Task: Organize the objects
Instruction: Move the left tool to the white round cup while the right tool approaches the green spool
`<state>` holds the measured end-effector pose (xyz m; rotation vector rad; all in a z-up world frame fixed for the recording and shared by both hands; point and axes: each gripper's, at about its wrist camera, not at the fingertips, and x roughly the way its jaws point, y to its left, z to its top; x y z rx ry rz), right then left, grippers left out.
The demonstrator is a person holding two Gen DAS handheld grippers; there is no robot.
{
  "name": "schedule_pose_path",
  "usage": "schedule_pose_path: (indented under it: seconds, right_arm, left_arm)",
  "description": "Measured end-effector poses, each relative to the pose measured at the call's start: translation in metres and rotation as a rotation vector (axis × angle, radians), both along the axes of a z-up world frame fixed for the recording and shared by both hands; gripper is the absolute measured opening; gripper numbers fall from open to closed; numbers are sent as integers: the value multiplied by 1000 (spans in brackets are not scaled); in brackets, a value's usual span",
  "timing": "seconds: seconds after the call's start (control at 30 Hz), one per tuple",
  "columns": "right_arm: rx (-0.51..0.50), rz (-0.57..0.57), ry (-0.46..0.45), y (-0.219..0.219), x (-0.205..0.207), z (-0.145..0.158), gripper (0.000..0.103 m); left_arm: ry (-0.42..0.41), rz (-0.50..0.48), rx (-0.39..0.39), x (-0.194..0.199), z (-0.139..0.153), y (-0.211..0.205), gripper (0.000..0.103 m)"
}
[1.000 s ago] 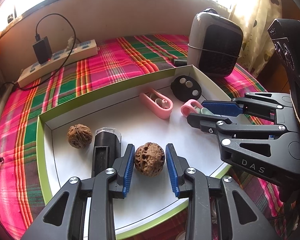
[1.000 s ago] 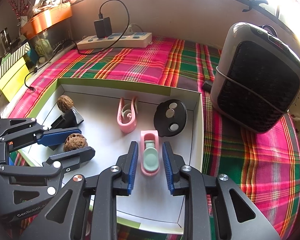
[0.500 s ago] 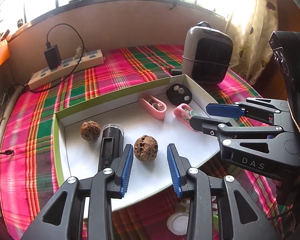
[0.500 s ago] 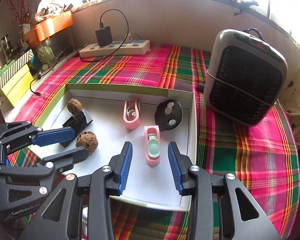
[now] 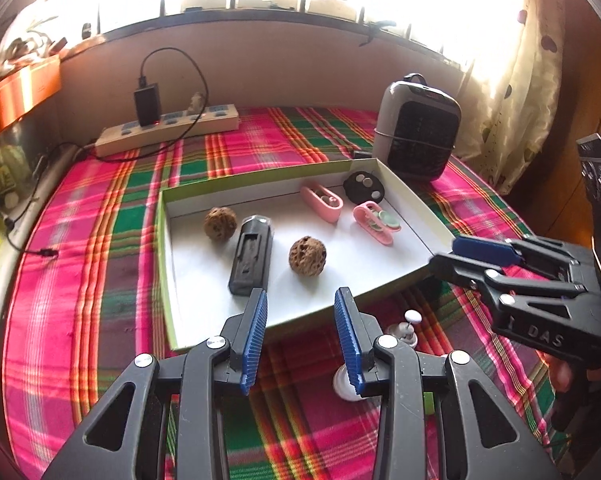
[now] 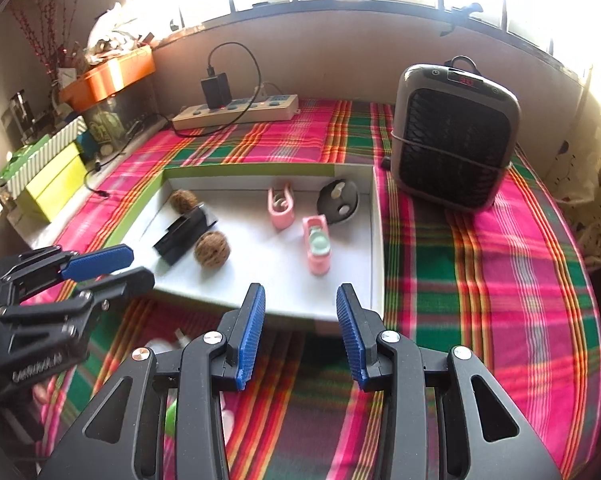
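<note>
While both grippers hover wide apart, empty, left gripper (image 5: pixel 300 336) and right gripper (image 6: pixel 300 332) near tray (image 5: pixel 416 204) front edge; walnut (image 5: pixel 307 256) mid-tray may roll if tray bumped.

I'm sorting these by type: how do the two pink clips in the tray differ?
The near pink clip holds a pale green insert; the far pink clip shows a whitish coil instead. The near one lies beside the black round disc, the far one nearer the tray's back wall. Both are pink and lying loose.
</note>
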<state>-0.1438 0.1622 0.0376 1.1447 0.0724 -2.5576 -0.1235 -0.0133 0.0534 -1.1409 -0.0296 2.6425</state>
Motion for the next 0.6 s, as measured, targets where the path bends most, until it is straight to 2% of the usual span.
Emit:
schedule_pose_path:
  seconds: [0.17, 0.23, 0.3, 0.6]
  right_arm:
    - [-51, 0, -18, -1, 24, -2, 39]
    - [-81, 8, -38, -3, 33, -3, 47]
    - [-81, 17, -31, -8, 41, -3, 50]
    - [-41, 66, -35, -30, 62, -13, 51]
  left_arm:
    - [-10, 25, 20, 13, -5, -9, 33]
    - [-15, 28, 20, 17, -8, -10, 33]
    - [-21, 30, 21, 20, -10, -10, 33]
    - [-34, 30, 31, 35, -16, -15, 33]
